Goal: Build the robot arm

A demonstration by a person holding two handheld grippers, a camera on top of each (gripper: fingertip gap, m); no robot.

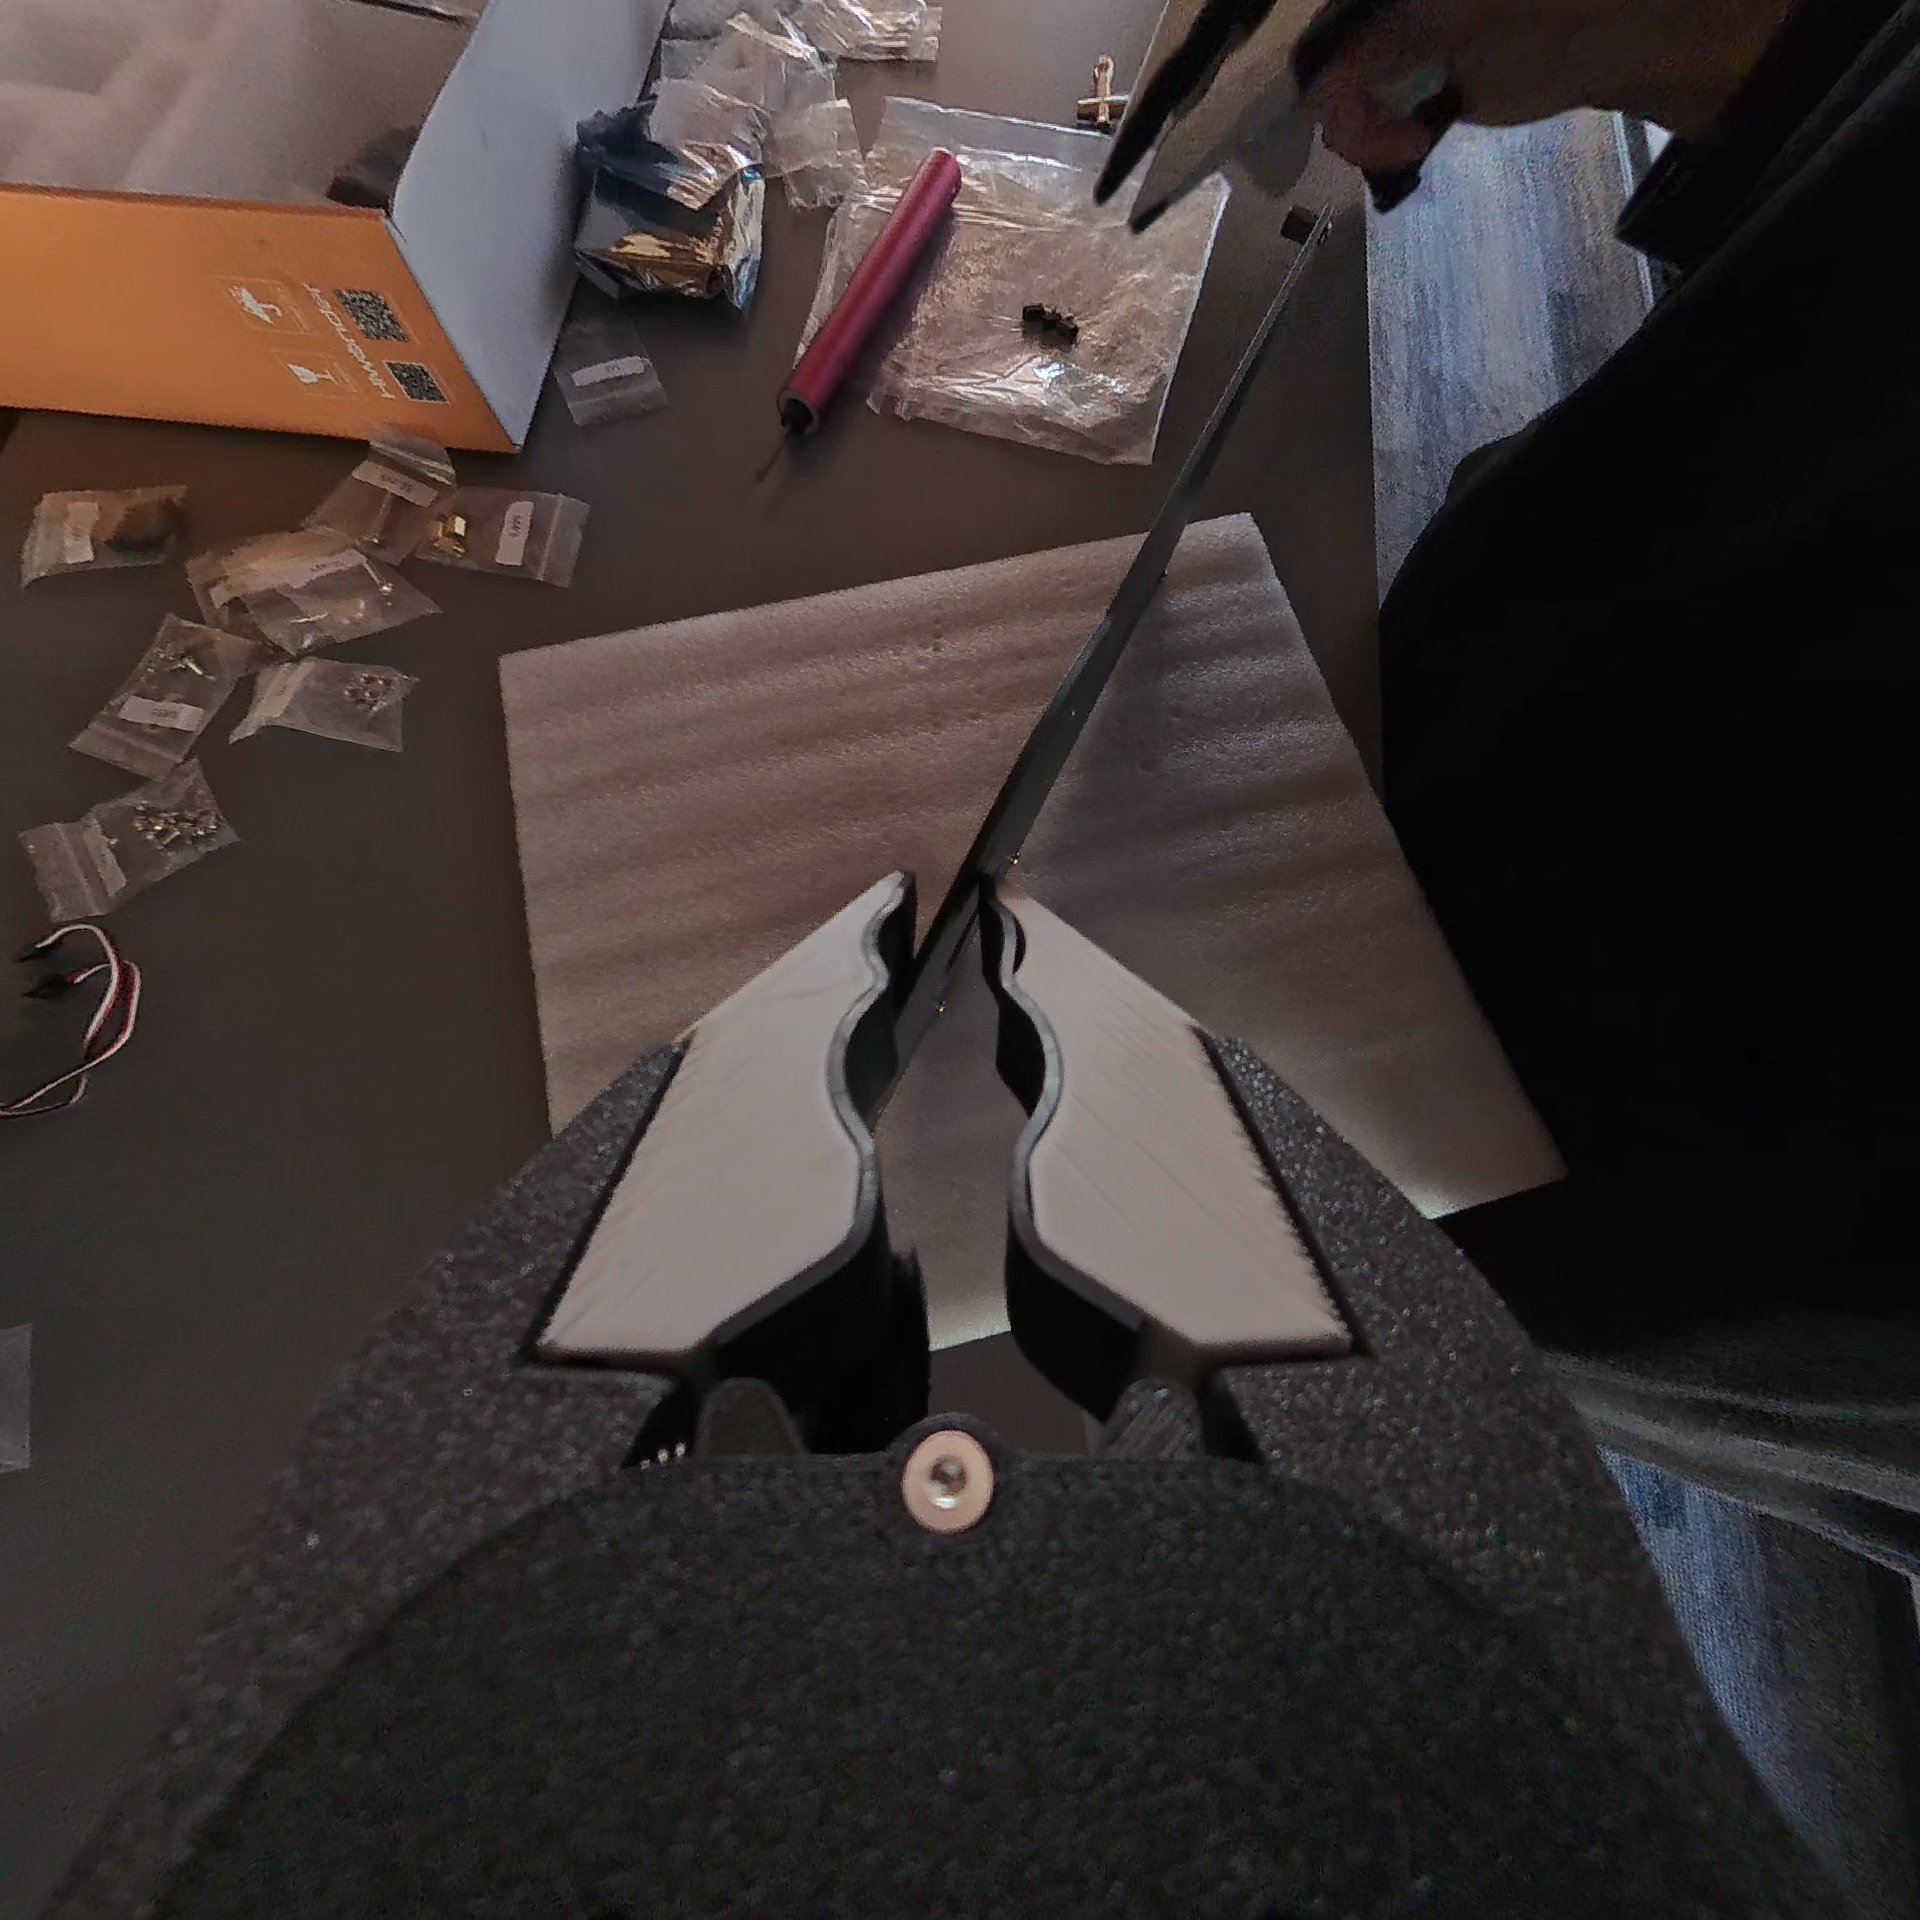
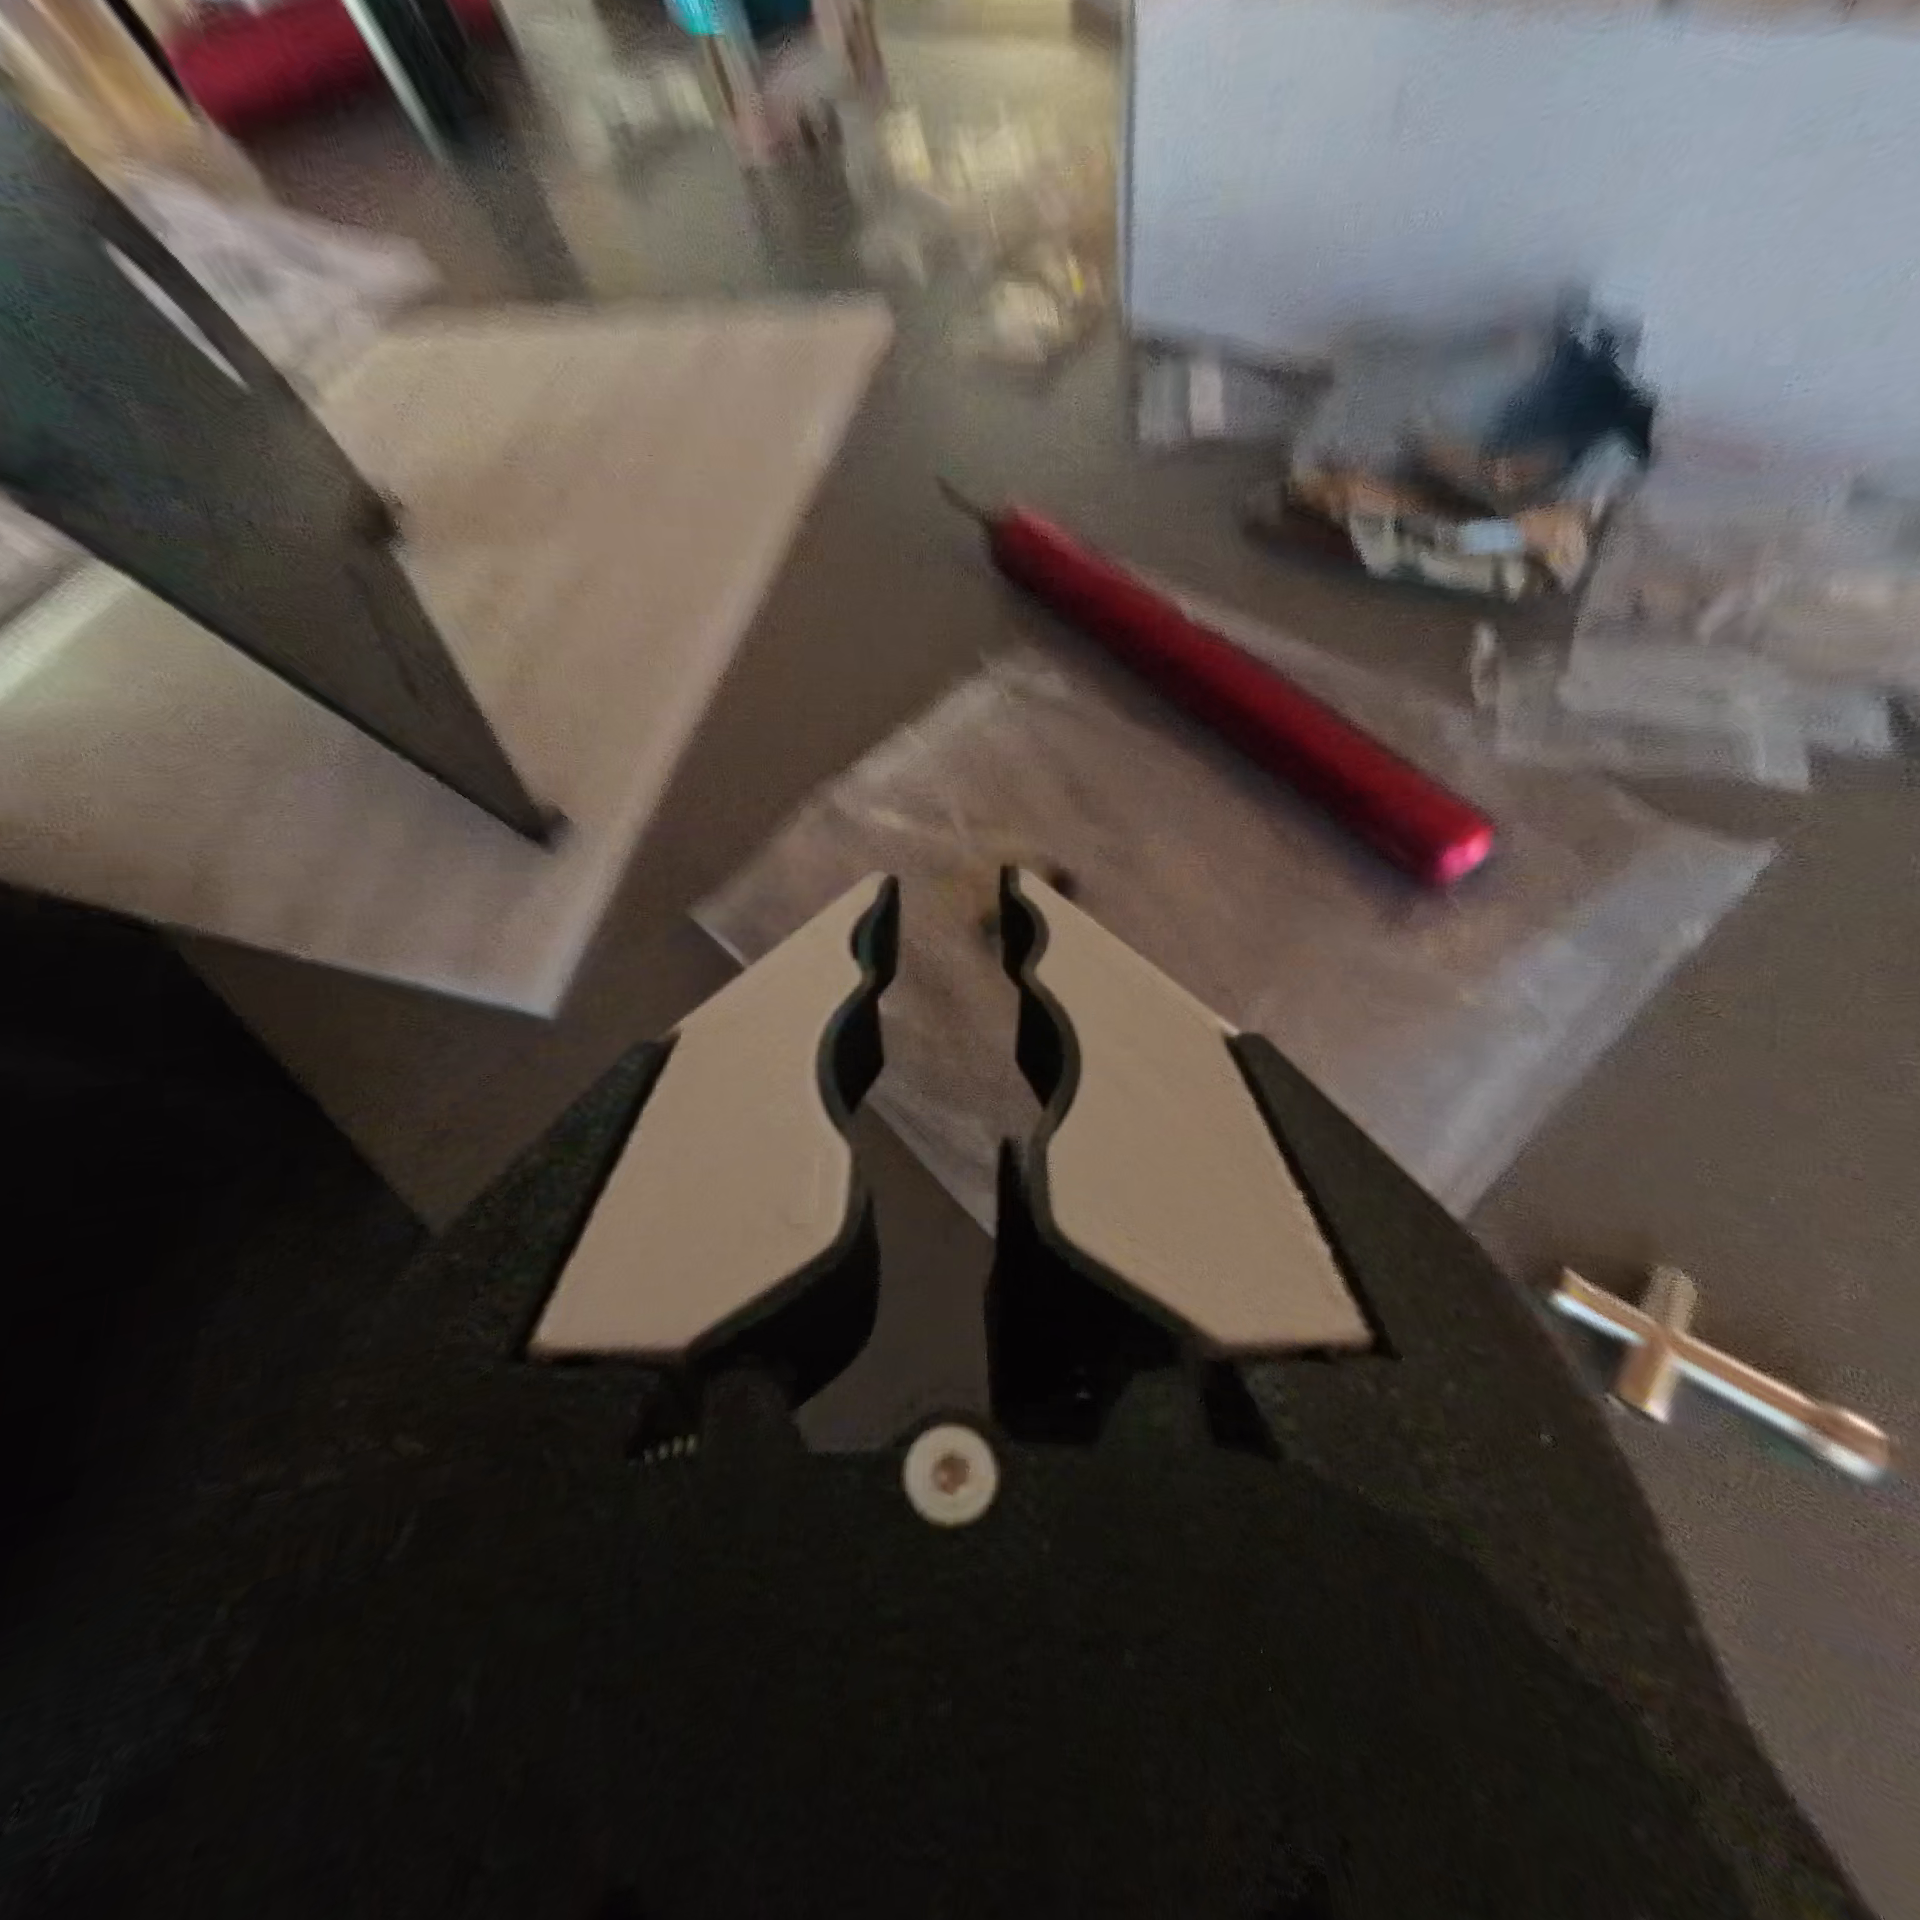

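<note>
Grey table (image 1: 312,1143) | left tool (image 1: 948,899) pinches black plate (image 1: 1091,644) (edge-on) | right tool (image 2: 948,899) spread

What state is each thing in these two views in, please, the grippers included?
left gripper: shut on the black plate, seen edge-on.
black plate: lifted, tilted above the foam sheet.
right gripper: slightly open, empty, over a clear bag.
foam sheet: flat on the table.
red screwdriver: lying loose.
orange box: open.
clear bag: flat, a few small dark parts inside.
</note>
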